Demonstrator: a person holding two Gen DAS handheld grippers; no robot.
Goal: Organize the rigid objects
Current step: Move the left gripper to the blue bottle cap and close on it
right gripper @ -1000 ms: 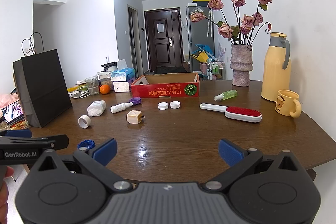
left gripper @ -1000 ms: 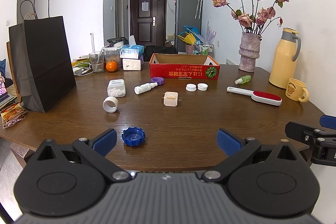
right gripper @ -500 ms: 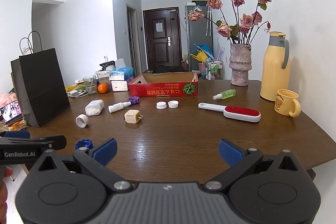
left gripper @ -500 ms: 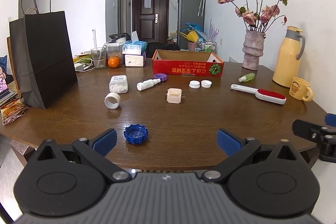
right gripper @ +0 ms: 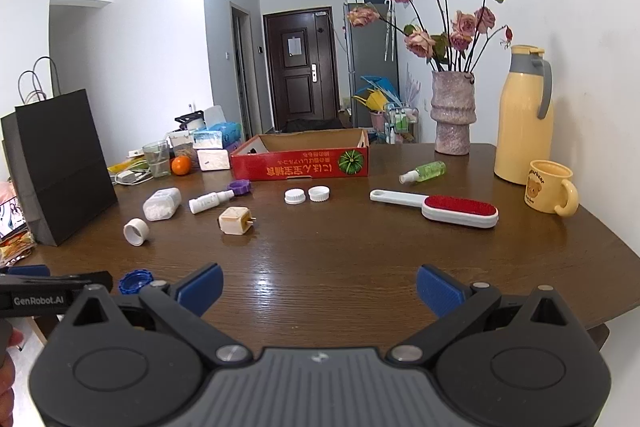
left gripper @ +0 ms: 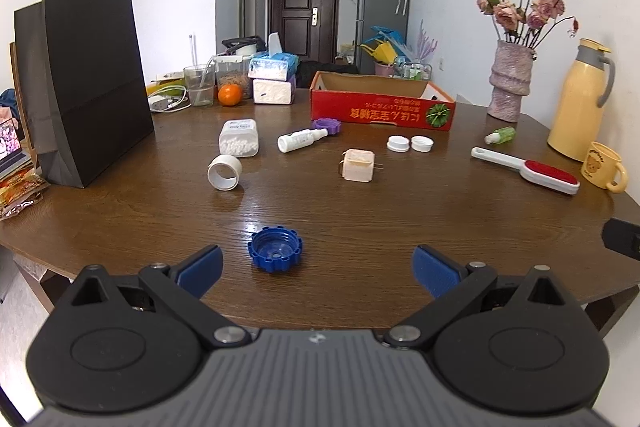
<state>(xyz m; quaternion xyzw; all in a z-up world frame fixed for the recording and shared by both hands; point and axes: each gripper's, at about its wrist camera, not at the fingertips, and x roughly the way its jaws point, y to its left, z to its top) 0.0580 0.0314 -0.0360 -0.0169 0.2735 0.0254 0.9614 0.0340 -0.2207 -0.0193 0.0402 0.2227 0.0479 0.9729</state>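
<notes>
On the brown table lie loose small objects: a blue cap, a white ring, a pill bottle, a white spray bottle, a purple cap, a beige plug block, two white lids, a green spray bottle and a red lint brush. An open red cardboard box stands at the back. My left gripper is open, just short of the blue cap. My right gripper is open and empty over the table's front part.
A black paper bag stands at the left. A vase of roses, a yellow thermos and a yellow mug stand at the right. A glass, an orange and tissue packs sit at the back left.
My left gripper has moved forward and a little higher over the table edge, so the blue cap now sits nearer its fingers. My right gripper has barely moved.
</notes>
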